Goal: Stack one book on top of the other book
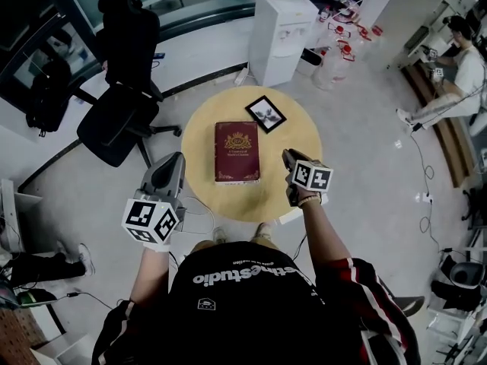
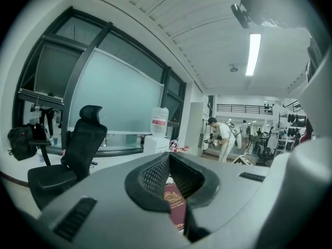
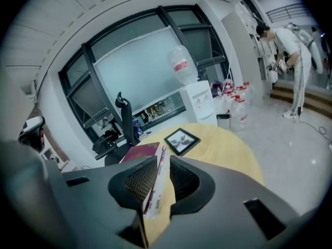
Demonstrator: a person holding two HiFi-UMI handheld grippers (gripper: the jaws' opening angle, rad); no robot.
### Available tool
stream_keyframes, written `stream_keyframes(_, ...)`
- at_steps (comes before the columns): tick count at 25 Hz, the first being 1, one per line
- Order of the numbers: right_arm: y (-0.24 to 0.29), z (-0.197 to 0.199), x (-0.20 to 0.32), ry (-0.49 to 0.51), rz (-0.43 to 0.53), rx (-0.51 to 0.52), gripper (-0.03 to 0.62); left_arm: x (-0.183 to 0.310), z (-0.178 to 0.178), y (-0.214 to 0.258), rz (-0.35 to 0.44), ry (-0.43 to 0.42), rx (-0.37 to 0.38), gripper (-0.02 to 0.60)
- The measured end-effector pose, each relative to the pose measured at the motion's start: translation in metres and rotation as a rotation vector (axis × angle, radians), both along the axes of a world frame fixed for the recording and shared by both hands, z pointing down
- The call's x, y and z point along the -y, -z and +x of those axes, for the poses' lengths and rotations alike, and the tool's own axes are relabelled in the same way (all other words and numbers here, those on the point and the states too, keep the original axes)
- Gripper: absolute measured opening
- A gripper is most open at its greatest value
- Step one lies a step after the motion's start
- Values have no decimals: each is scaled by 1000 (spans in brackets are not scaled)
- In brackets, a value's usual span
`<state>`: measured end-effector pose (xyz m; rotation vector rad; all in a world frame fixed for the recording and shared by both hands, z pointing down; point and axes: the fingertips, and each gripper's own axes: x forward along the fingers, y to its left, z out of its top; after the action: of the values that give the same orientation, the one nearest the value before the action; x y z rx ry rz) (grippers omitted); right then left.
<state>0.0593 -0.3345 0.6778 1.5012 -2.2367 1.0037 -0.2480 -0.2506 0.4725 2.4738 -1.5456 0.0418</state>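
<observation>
A black chair [image 1: 122, 90] stands off the round table [image 1: 319, 166] at upper left, leaving room for the person working from the bottom of the frame. Lower left of centre, the left gripper [image 1: 176, 160] hovers off the table's edge, aimed almost level at the maroon book [image 1: 237, 152]. Its jaws are a narrow slit apart and empty, and the cover shows only through the gap. The book lies flat at mid-table, cover up and square to the person, a spot that looks chosen to be within easy reach of both hands. Up and right of it, lying apart, a small black-bordered picture [image 1: 265, 113] sits at an angle on the wood. Right of the book, the right gripper [image 1: 289, 157] tilts down toward the book's long side, near it but not touching. Its jaws are narrowly parted and grip nothing, and its own view shows a pale page edge through the opening. That edge suggests a second volume under the maroon cover, so the stacking looks done or close to it. From above, though, the cover hides whatever lies beneath, and no view settles the count. At upper right, a water cooler [image 1: 281, 33] is cut off by the frame's top.
</observation>
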Motion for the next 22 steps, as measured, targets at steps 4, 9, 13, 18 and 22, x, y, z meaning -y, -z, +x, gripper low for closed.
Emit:
stream_keyframes(4,40,18,3,21,112,-44,89,5,22,6,11,-27,-1,17)
stream_keyframes(9,89,38,1,23,238,-93,89,17,46,15,29,-61,-3,17)
stream_keyframes(13,136,45,-7,50,348,-149,89,26,62,28,48,-87,-10,17)
stream_keyframes(18,192,47,-19,63,464,-181,89,37,77,47,82,-116,-12,17)
stream_keyframes(22,234,43,-31,64,542,-166,89,44,83,61,102,-129,-14,17)
